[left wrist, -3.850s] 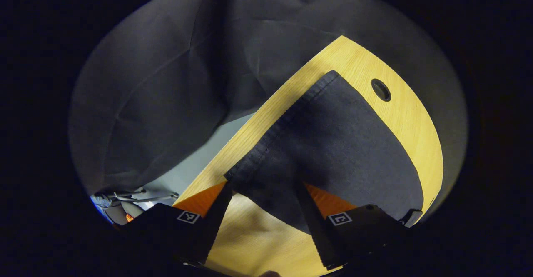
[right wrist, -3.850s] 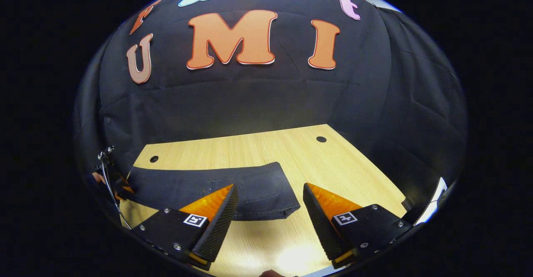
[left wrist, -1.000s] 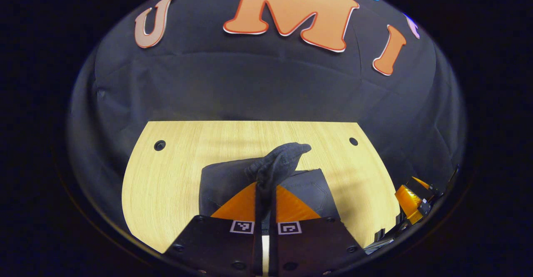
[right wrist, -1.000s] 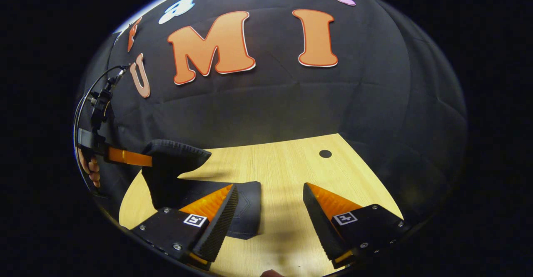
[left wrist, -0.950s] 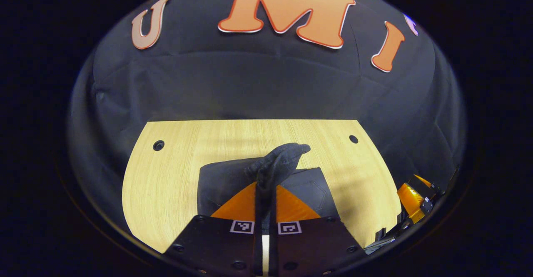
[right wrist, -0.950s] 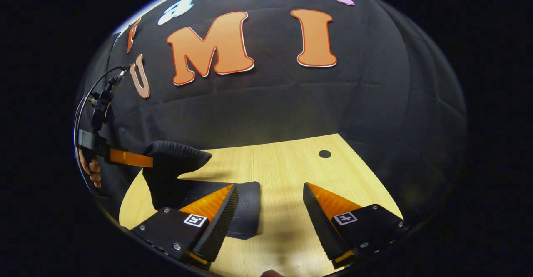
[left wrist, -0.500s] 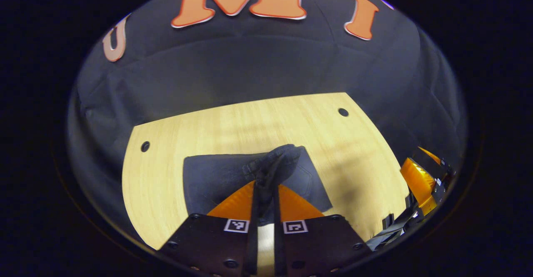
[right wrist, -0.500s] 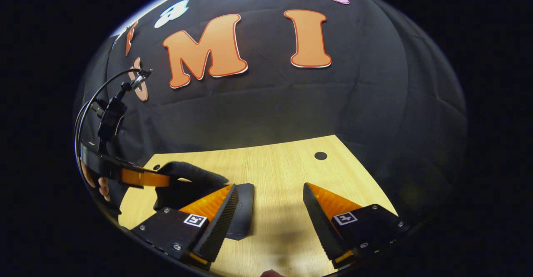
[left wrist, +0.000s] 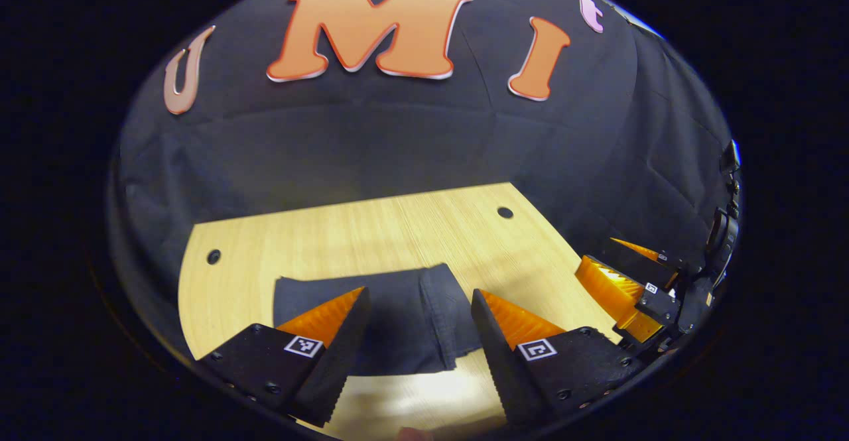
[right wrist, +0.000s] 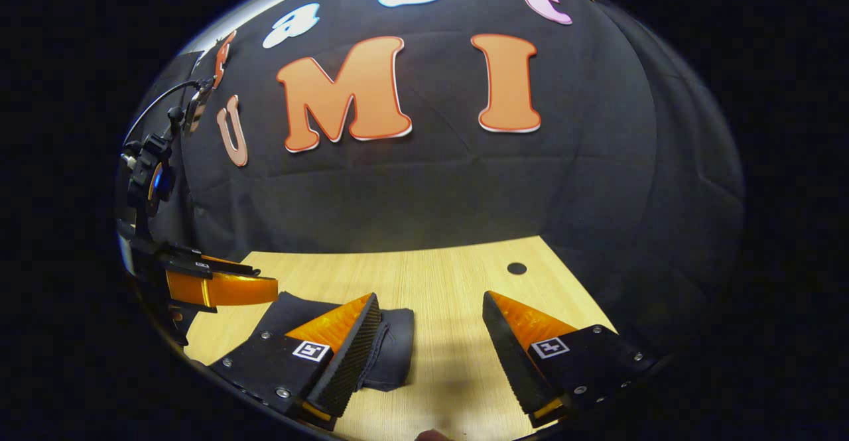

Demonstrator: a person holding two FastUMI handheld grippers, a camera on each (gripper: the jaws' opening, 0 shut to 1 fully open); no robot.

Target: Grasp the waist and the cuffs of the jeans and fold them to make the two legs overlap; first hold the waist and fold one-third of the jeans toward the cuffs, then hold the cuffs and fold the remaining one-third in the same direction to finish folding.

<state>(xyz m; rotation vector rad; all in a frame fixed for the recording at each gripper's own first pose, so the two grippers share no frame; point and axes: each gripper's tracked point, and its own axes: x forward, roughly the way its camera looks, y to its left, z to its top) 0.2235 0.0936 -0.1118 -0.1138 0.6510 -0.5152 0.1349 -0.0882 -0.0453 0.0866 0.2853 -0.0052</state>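
Across the pale wooden bench [left wrist: 398, 229] the jeans [left wrist: 391, 321] now lie as a compact folded bundle, since the left hand-held gripper [left wrist: 418, 335] has let go of the cuffs and gapes wide, empty like the right hand-held gripper [right wrist: 431, 341], so folding looks finished.

Item count, booth table

One pair of jeans [left wrist: 398, 325], folded into a single bundle; one wooden table [left wrist: 371, 235] with two round holes [left wrist: 213, 256] in its top; two grippers, the left gripper [left wrist: 416, 335] and the right gripper [right wrist: 431, 341].
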